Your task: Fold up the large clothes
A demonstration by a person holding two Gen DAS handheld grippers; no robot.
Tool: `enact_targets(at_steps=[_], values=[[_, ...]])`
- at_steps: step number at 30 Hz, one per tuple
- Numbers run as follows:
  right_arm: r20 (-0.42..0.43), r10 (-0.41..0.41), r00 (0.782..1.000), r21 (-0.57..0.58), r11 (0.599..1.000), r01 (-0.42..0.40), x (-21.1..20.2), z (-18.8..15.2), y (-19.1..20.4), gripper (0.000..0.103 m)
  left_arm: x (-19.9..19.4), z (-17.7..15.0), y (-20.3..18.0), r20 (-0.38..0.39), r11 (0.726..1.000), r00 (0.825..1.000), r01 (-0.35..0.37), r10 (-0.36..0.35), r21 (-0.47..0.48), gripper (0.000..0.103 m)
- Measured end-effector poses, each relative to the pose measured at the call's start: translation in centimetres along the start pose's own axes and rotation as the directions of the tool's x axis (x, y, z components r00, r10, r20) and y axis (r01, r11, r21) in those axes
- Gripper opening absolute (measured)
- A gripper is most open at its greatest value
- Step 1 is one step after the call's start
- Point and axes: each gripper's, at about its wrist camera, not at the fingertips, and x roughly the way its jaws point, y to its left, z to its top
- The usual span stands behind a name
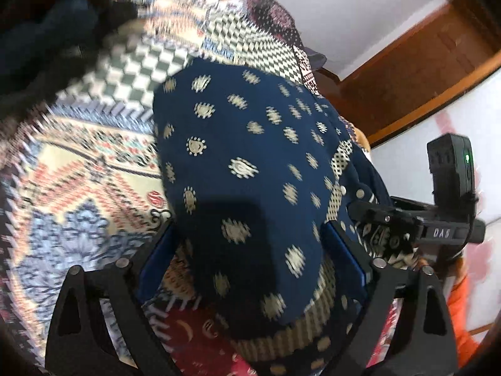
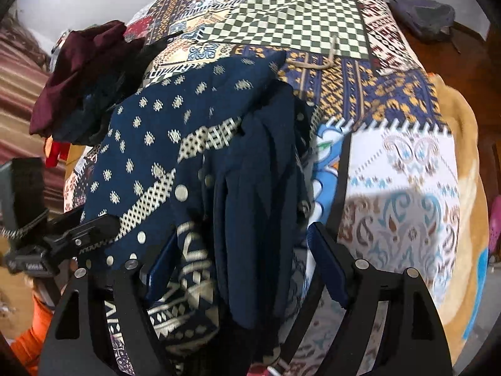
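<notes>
Right wrist: right claw (image 2: pixel 244 260) angled steeply down, spread wide around navy garment (image 2: pixel 200 119).

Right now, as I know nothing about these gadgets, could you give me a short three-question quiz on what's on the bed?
1. True or false: the navy patterned garment lies on a patchwork bedspread.
2. What sits beyond the garment in the right wrist view? A) maroon cloth pile B) a laptop C) a shoe
3. Fill in: the right gripper has its jaws ____, with navy fabric between them.

Key: 1 true. 2 A, the maroon cloth pile. 3 open.
</notes>
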Motion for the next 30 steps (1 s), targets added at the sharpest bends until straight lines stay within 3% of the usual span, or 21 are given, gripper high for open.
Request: enact_targets(at_steps=[6,11,15,20,23,30], values=[[-0.047,0.058,0.997,0.036,0.998,-0.056,1.9,1.8,-0.5,0.087,2.5,0.9,2.0,-0.059,0.985,0.991,0.109,-0.118,-0.137,0.096],[-0.072,0.138,0.988,0.099,0.986,-0.131,3.2,2.9,-1.8,0.087,3.1,1.4,1.9,-0.071,0.98,0.987,0.131,-0.143,-0.149,0.096],[-0.07,0.124,0.99,0.1,0.988,-0.117,3.7,3.3,-1.3,0.085,3.5,1.8,1.9,-0.079,0.975,0.984,0.146,-0.161,-0.169,0.092],[-0.045,0.142,0.989,0.091,0.986,-0.137,2.8,2.9,-0.2,0.047,3.0,2.7,1.6,-0.075,0.98,0.983,0.159,-0.169,-0.12,0.07],[-0.034,0.134,0.99,0.078,0.988,-0.131,1.7,2.4,1.0,0.033,2.1,3.2,1.0,-0.087,0.984,0.984,0.147,-0.156,-0.102,0.059],[0.021,0.123,0.992,0.012,0.992,-0.123,-2.1,1.8,4.8,0.029,-3.3,4.5,-2.4,-0.052,0.994,0.993,0.108,-0.107,0.02,0.051]])
